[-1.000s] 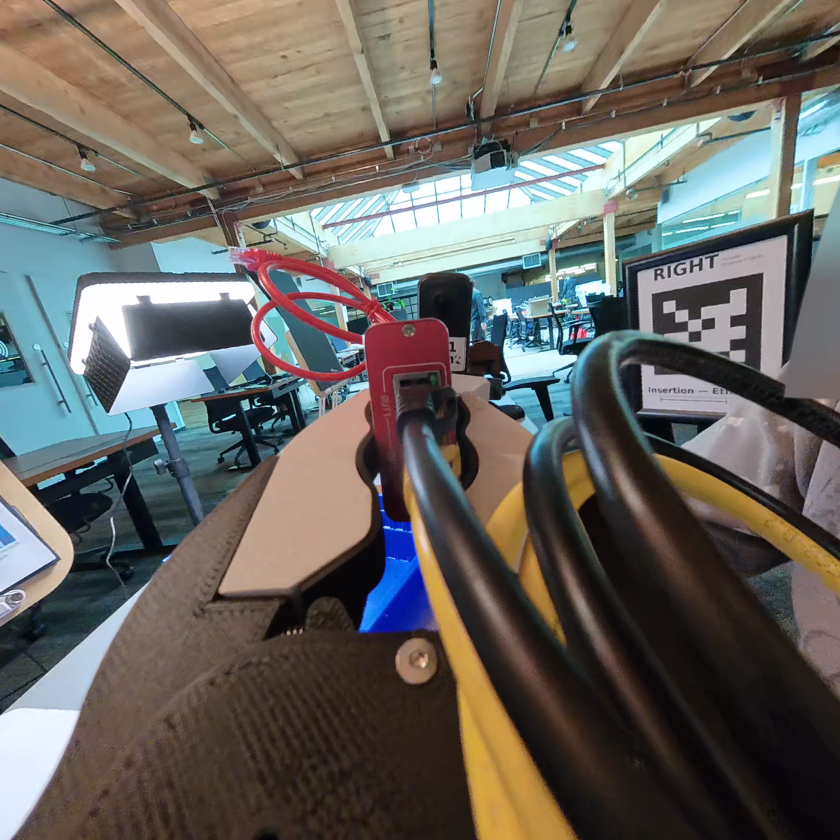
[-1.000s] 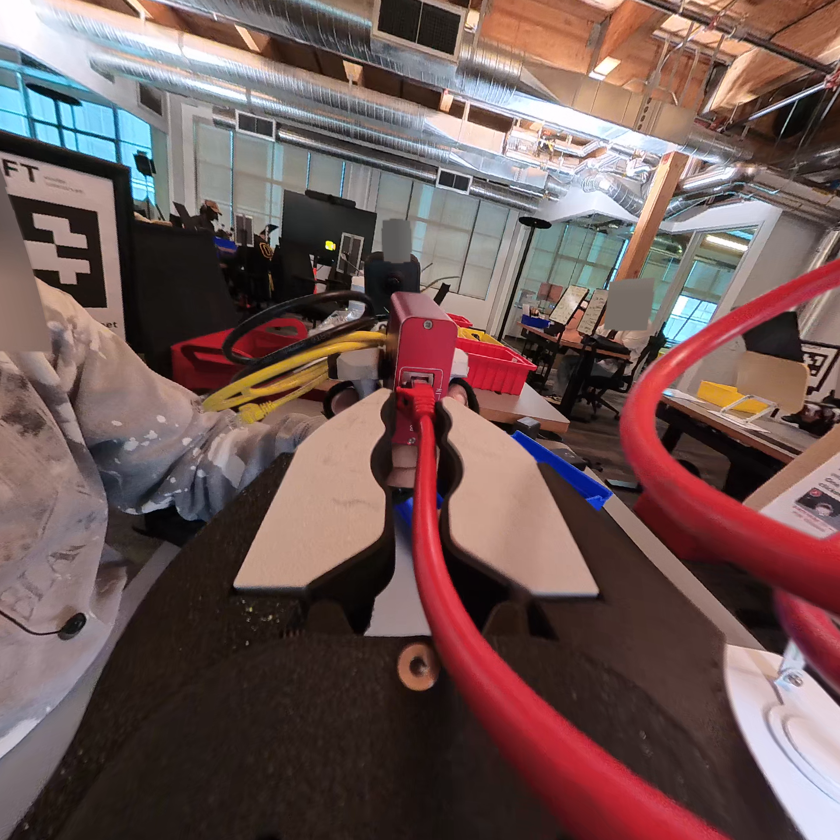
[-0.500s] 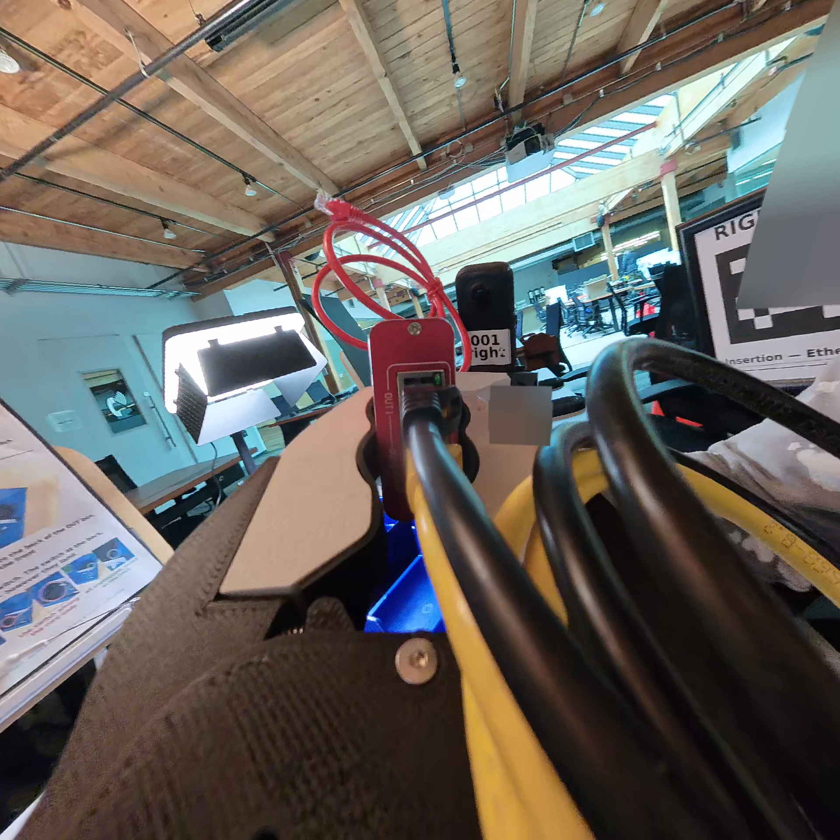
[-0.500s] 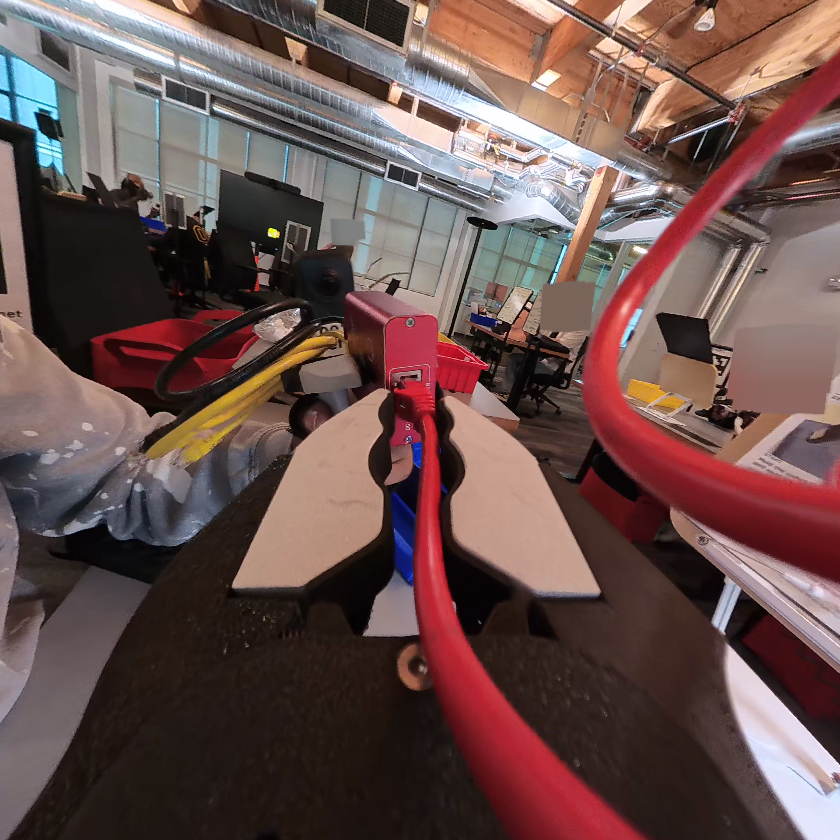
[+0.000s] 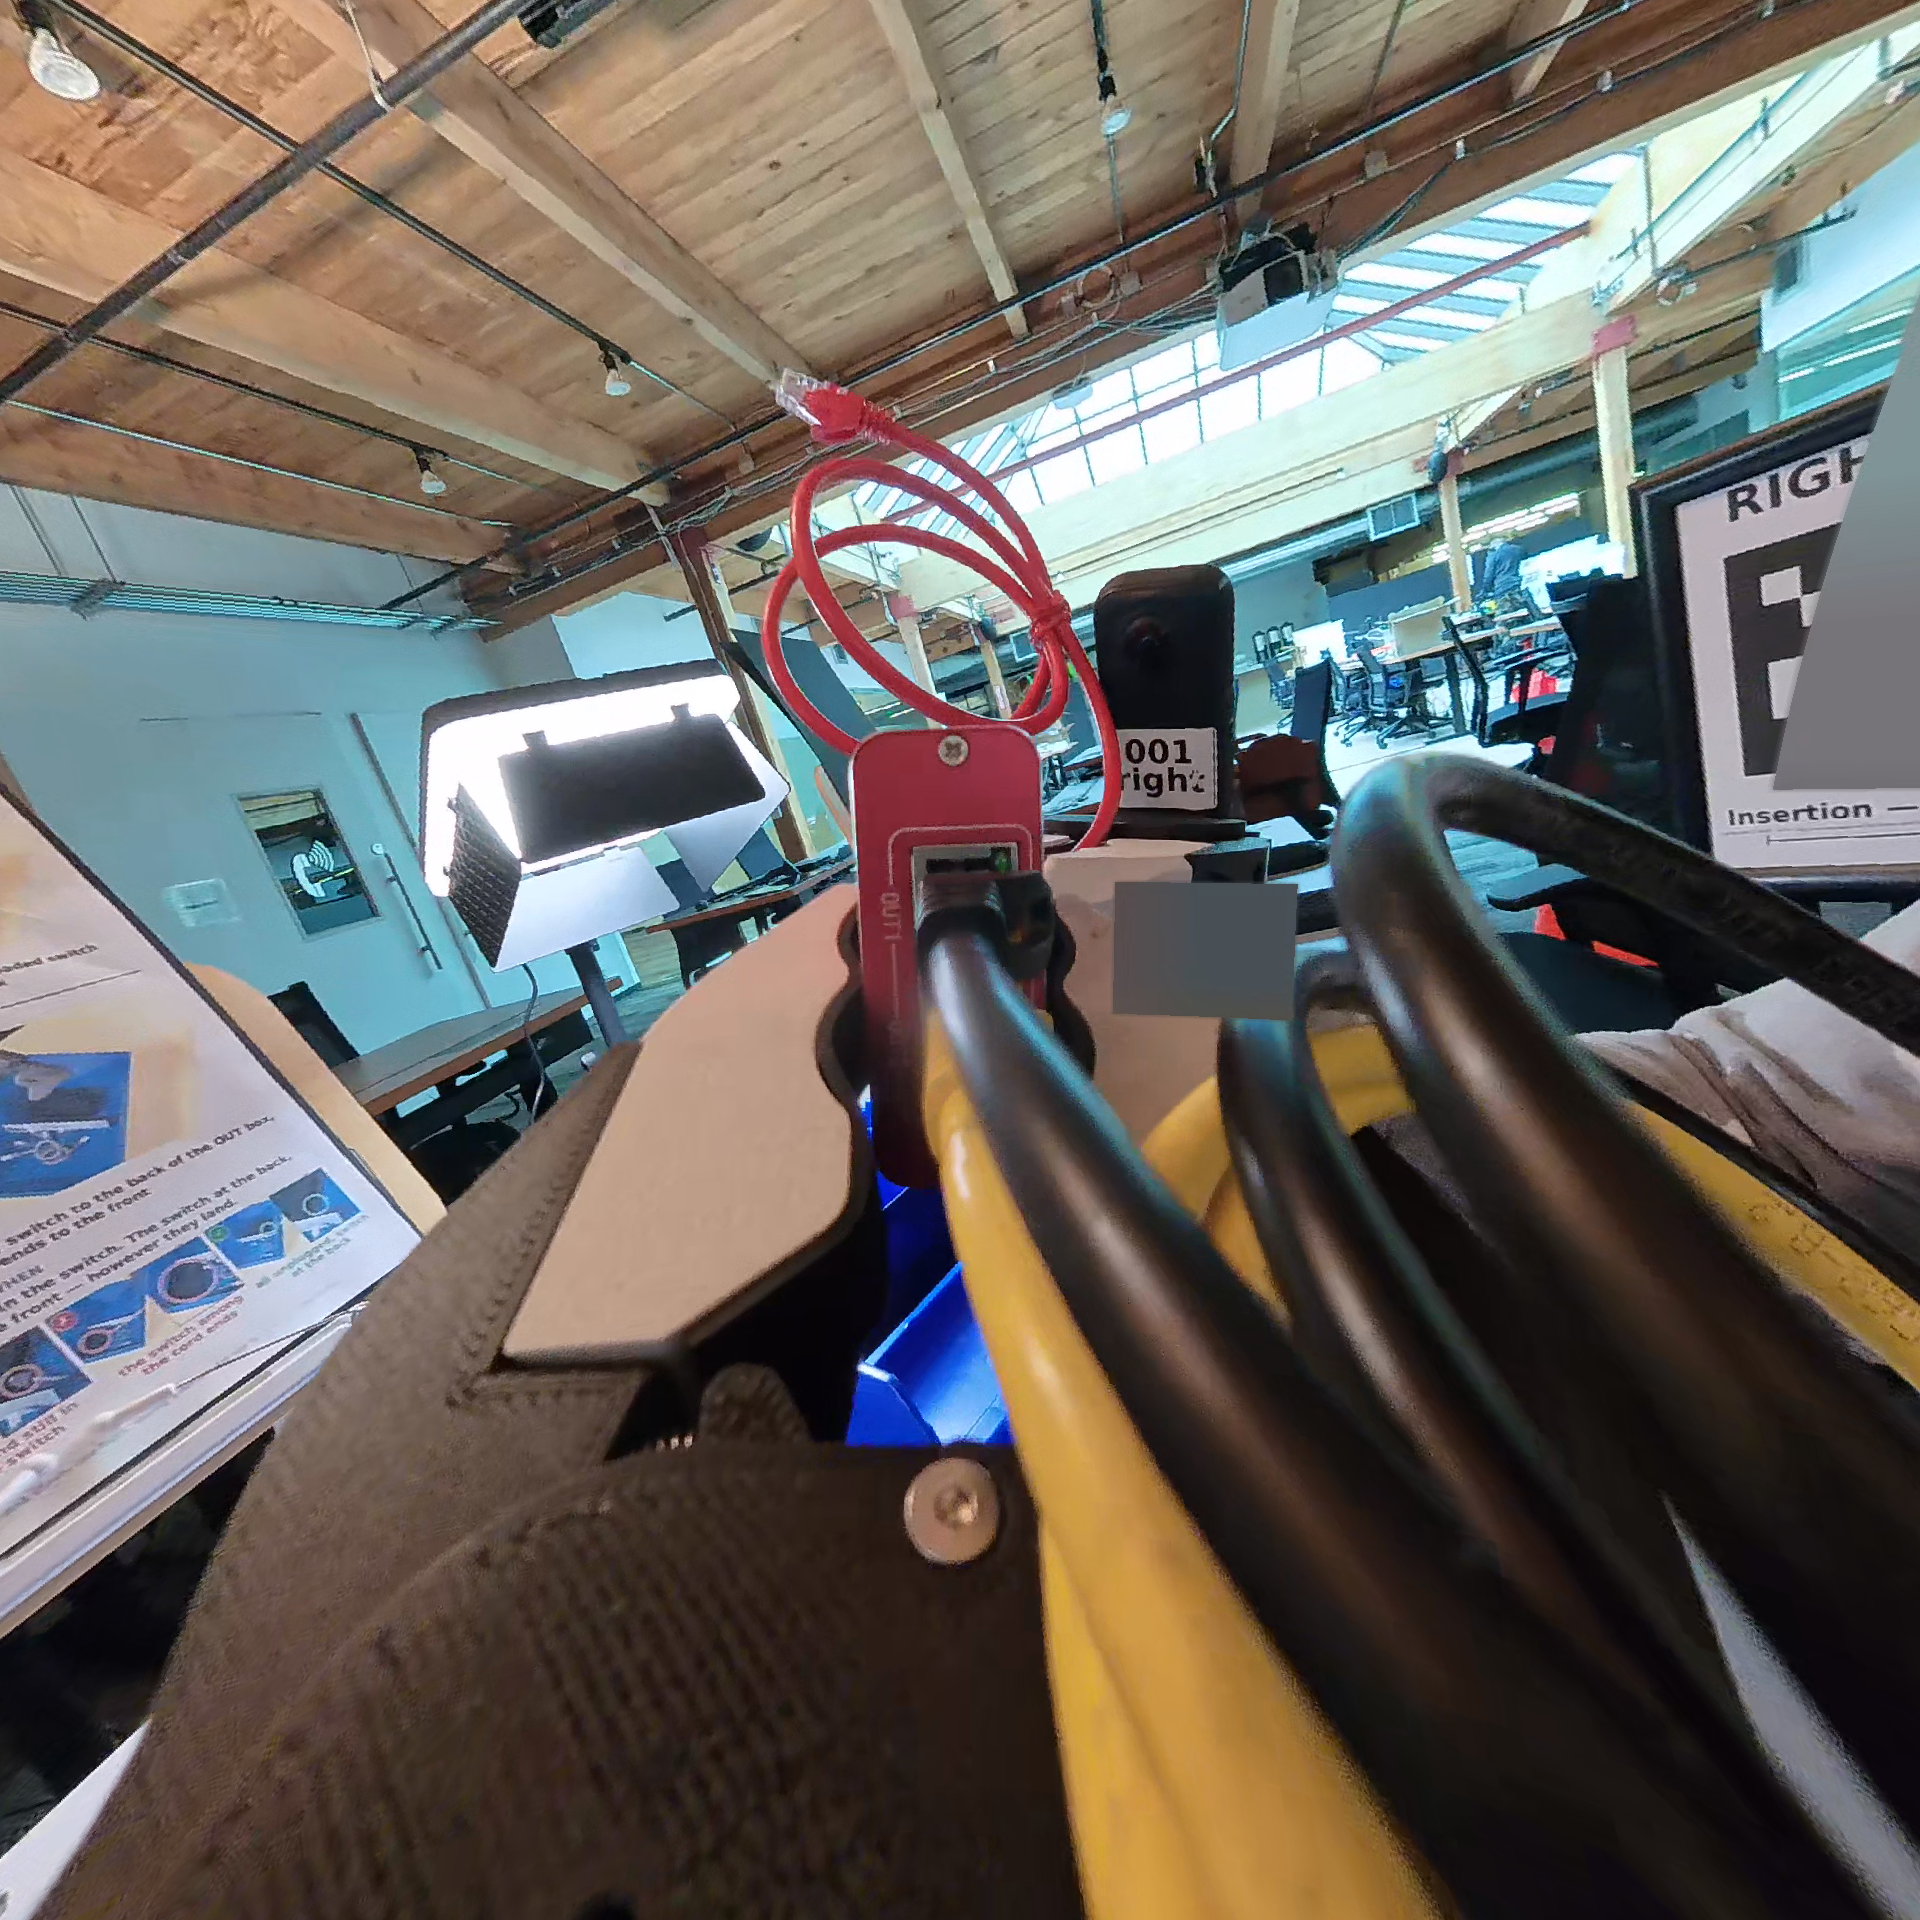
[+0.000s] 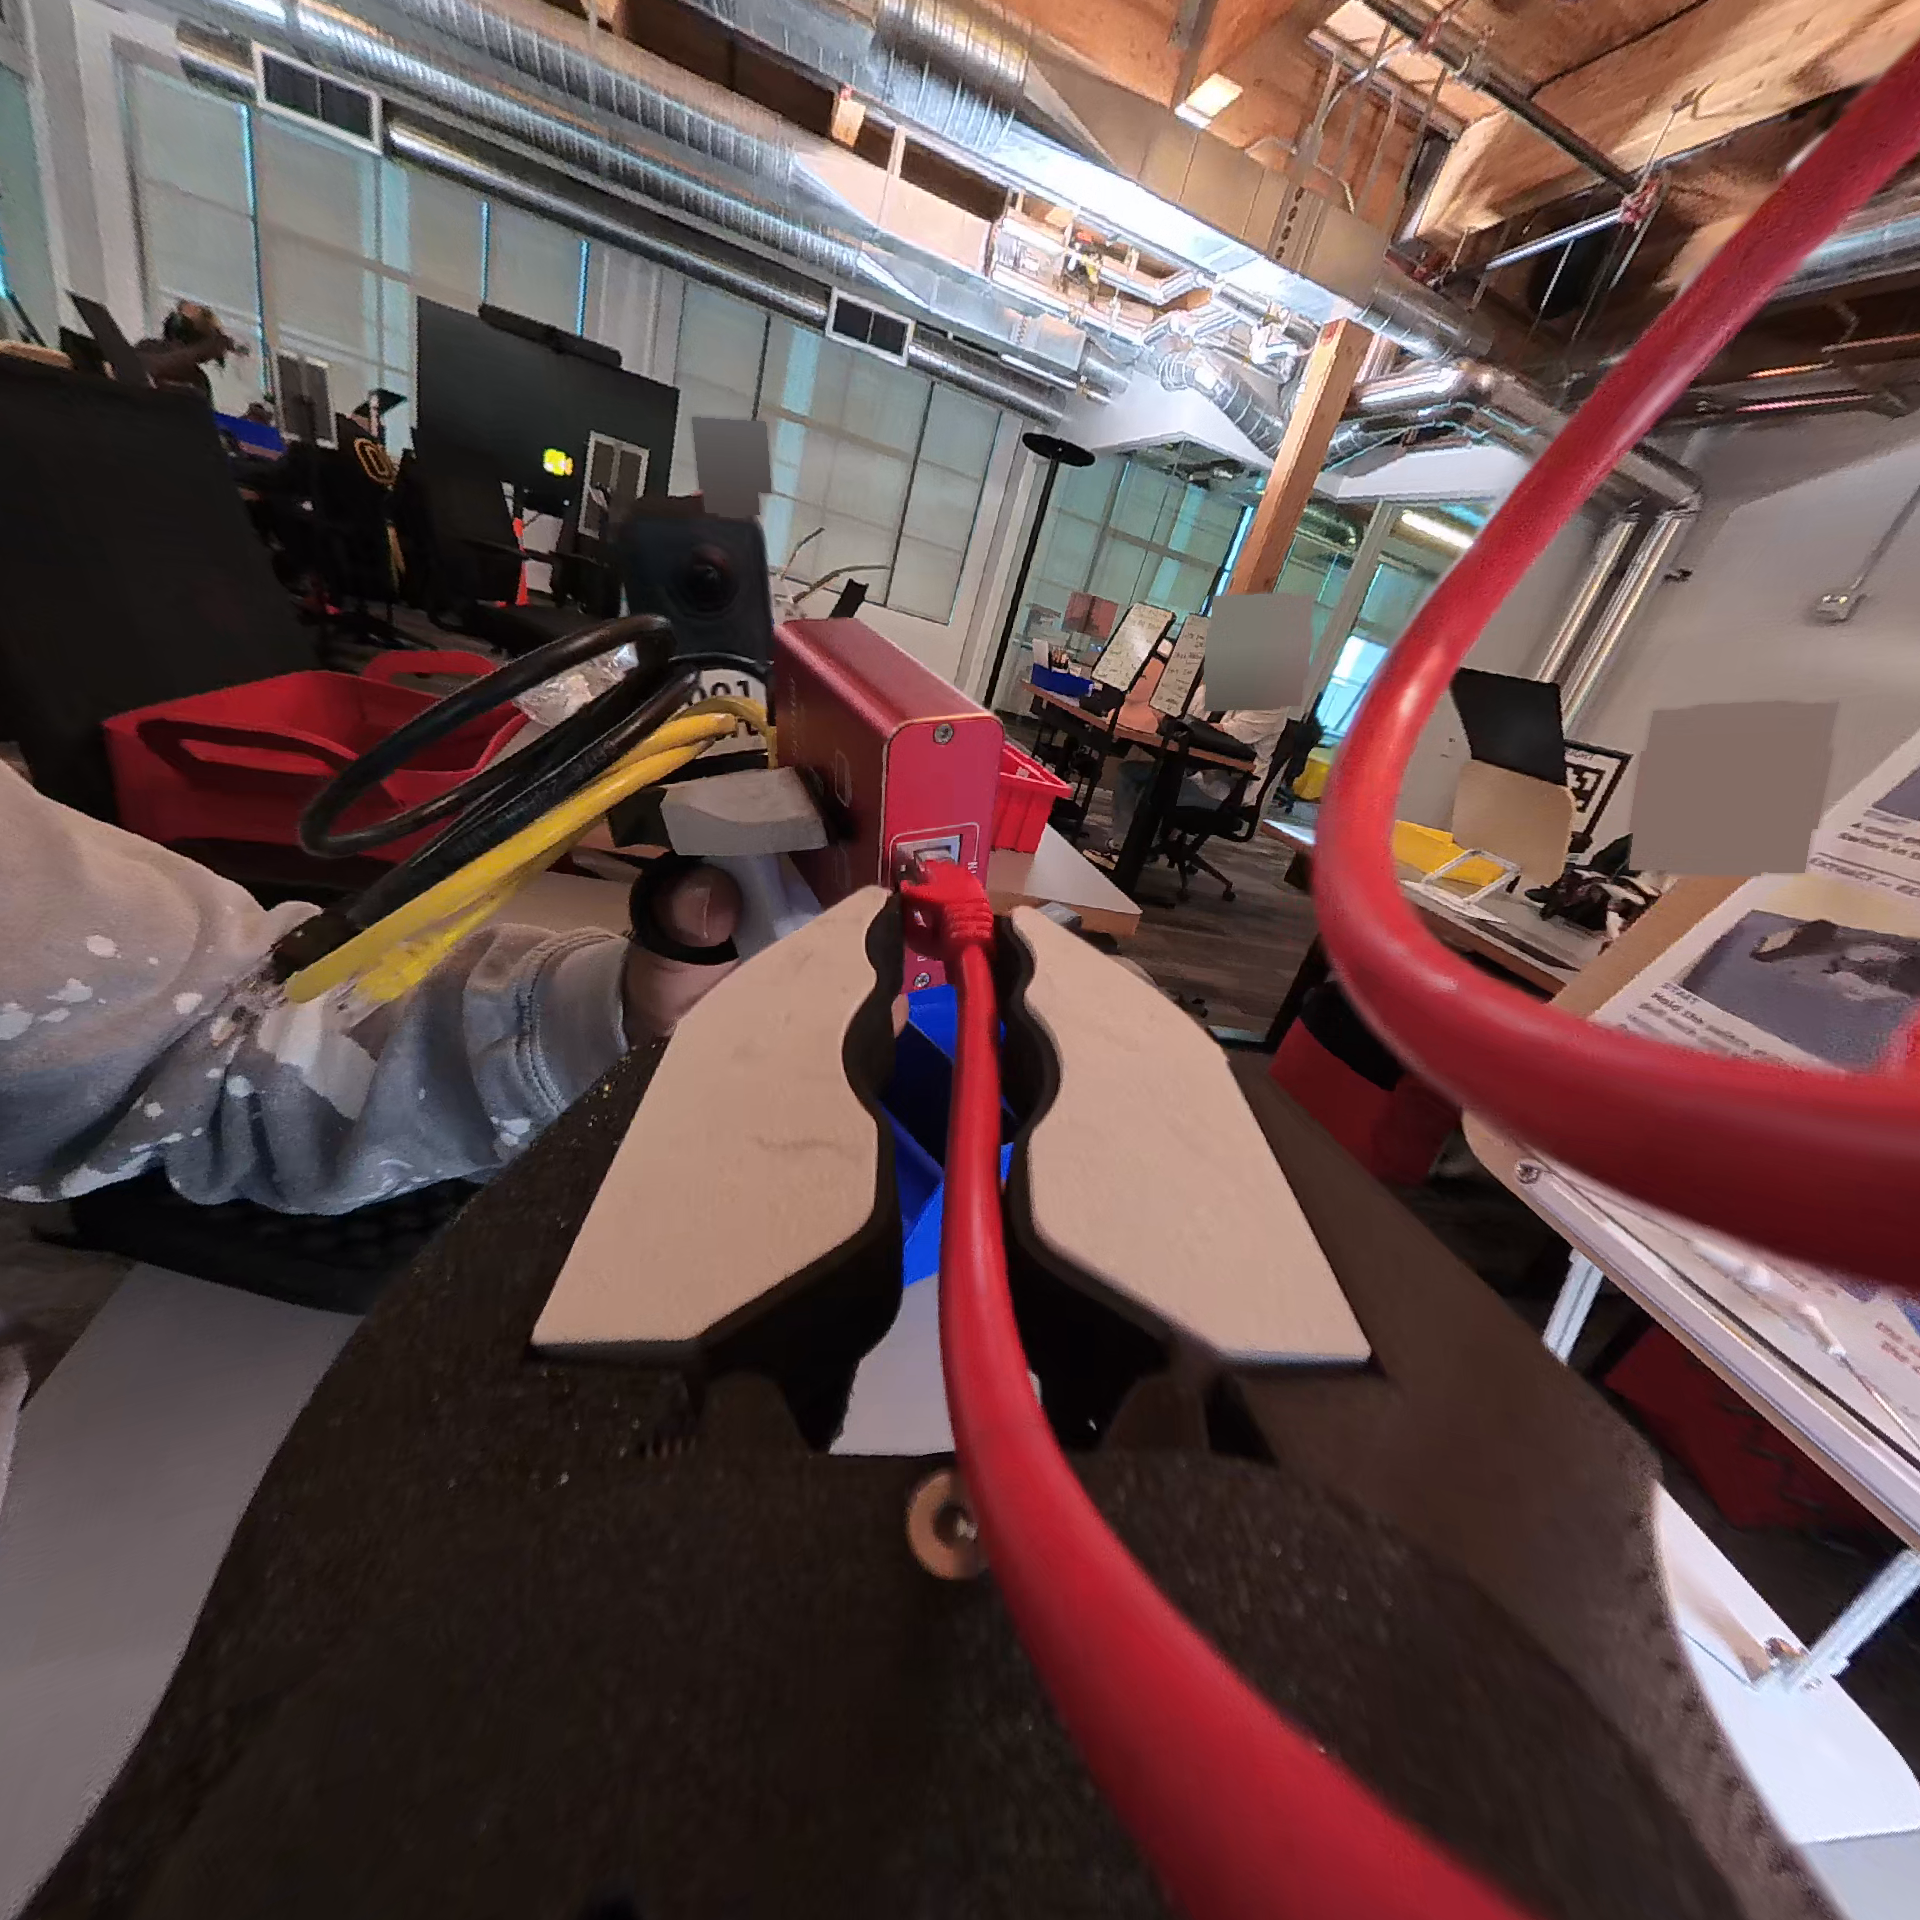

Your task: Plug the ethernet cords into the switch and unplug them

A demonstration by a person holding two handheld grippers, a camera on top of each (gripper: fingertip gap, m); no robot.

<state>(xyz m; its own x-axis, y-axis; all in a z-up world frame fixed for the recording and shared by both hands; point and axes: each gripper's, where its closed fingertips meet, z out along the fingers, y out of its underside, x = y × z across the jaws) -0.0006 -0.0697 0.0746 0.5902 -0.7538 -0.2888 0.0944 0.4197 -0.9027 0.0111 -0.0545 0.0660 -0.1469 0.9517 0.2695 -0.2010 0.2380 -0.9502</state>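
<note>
Switch [image 5: 940, 935] held mid-air at 12 o'clock of both wrist views, left gripper [image 5: 961, 997] clamped on black plug [image 5: 977, 904], right gripper [image 6: 951, 935] on red plug [image 6: 940, 904]; both look seated, so next: press latches, pull straight out.

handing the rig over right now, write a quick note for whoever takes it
Left gripper: closed around the black cord just behind its plug, which sits in one port of the red switch. A yellow cord runs alongside under it.

Right gripper: closed on the red cord behind its plug, which is at the port on the switch's opposite end; whether it is fully seated cannot be told. The rest of the red cord loops up, free end in the air.

The switch is held up between the two grippers, not resting on anything visible.

Done: black cord plugged in. Left: confirm the red plug, then unplug both.
</note>
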